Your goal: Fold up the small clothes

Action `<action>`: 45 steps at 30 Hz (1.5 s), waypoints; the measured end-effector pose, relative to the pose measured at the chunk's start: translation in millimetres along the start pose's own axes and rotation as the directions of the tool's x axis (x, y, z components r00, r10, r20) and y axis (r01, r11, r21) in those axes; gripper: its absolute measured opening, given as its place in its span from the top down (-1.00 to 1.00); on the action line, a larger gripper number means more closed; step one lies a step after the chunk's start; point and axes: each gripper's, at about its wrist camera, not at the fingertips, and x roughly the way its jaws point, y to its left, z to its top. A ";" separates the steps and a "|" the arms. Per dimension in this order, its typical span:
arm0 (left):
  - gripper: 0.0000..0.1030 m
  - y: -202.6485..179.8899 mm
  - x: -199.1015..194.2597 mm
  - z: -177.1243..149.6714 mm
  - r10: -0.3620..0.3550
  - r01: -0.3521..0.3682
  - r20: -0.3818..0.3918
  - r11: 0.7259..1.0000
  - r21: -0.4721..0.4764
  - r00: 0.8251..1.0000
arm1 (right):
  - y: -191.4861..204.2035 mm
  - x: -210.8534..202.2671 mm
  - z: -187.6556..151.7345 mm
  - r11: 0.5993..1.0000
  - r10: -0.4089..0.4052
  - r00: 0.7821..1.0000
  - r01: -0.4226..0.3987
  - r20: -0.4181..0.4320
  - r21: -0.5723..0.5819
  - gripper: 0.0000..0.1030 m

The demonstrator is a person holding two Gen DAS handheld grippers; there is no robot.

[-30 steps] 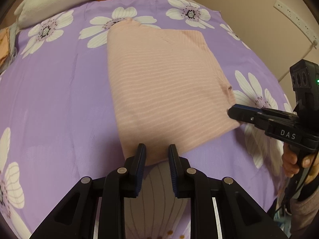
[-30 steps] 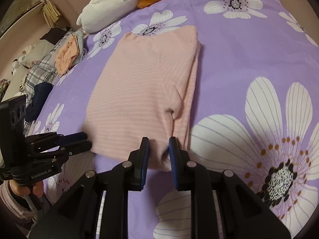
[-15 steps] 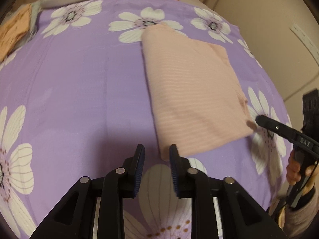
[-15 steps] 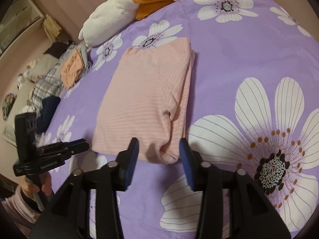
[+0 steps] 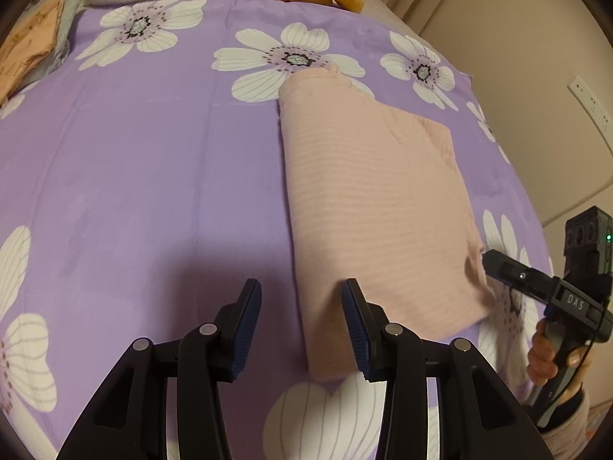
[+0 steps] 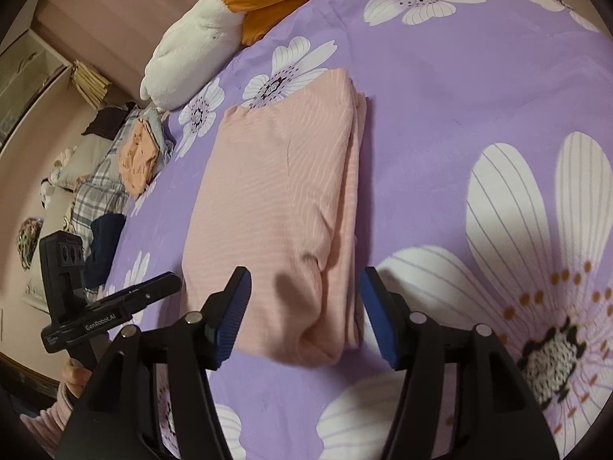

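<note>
The left gripper (image 5: 302, 320) stands released, its jaws having just been opening; the near left corner of the folded pink garment (image 5: 373, 211) lies below and between the blue pads (image 5: 354, 327), which do not press on it; the right gripper (image 6: 304, 312) is likewise released, its jaws having just been spreading, and the garment's (image 6: 276, 207) near right corner, where the stacked layers bulge, sits in the gap without being pinched; each tool shows in the other's view, the right one (image 5: 498, 266) with its tips at the garment's right edge, gripped by a hand (image 5: 548, 352), the left one (image 6: 161, 285) just off the left edge above a hand (image 6: 78, 377) in a pink ribbed sleeve (image 6: 46, 418); the garment lies flat as a narrow rectangle on a purple bedsheet (image 5: 134, 161) printed with white flowers; beyond its far end rests a white and orange plush toy (image 6: 214, 34); to the left, near the sheet's edge, lies a heap of other clothes (image 6: 115, 176), with an orange piece (image 6: 138, 157) on top of plaid and dark fabric.
</note>
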 end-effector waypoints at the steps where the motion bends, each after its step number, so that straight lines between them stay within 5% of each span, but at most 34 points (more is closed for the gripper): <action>1: 0.20 -0.2 2.6 2.9 -0.005 0.005 -0.002 1.000 -0.002 1.000 | -1.1 1.6 2.5 1.000 0.002 1.000 -0.002 0.000 0.004 -0.20; 45: -0.19 -5.4 60.4 65.3 -0.161 0.160 -0.015 0.986 -0.055 0.987 | -12.9 66.7 72.0 0.990 0.133 0.990 -0.131 -0.040 0.046 -0.23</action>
